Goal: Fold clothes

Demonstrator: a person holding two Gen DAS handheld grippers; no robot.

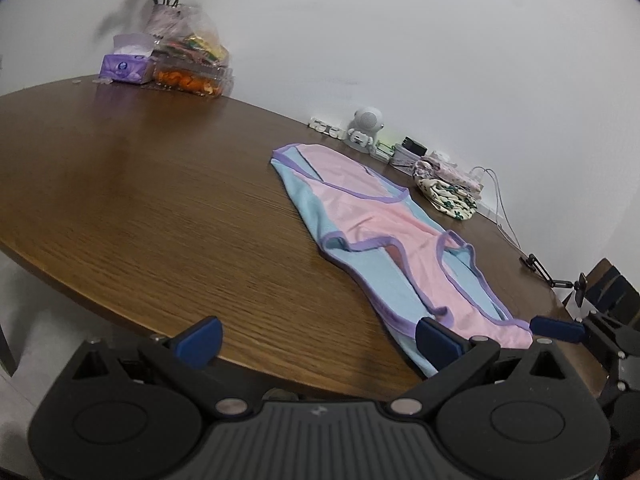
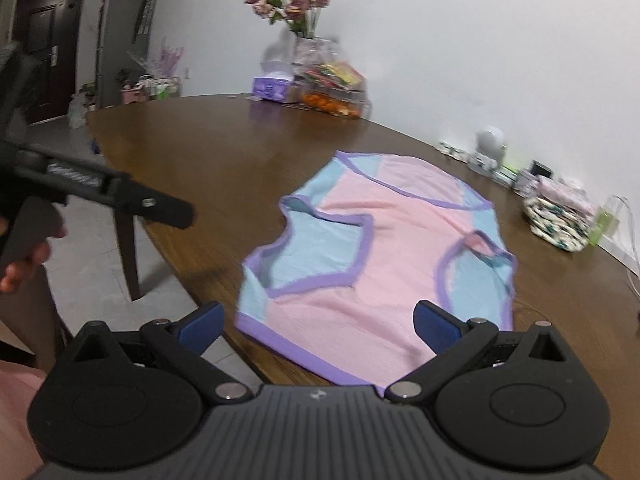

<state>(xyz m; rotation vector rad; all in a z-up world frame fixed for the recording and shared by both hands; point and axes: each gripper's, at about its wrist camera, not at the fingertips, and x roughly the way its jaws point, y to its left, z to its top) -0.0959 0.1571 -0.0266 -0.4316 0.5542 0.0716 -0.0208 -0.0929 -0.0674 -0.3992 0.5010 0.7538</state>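
- Garment (image 2: 384, 248): sleeveless, pink panels, light blue side panels, purple binding; lies flat on the wooden table (image 1: 140, 200), near its front edge, well apart from the flower vase (image 1: 168, 12).
- Left gripper (image 1: 318, 338): jaws spread wide, gripping nothing, over the table edge beside the garment's hem.
- Right gripper (image 2: 318, 322): jaws likewise wide, empty, above the garment's hem.
- Right wrist view is motion-blurred; small items along the wall beyond the garment are indistinct.
- Folded floral cloth (image 1: 446, 194) beyond the garment, partly obscured.
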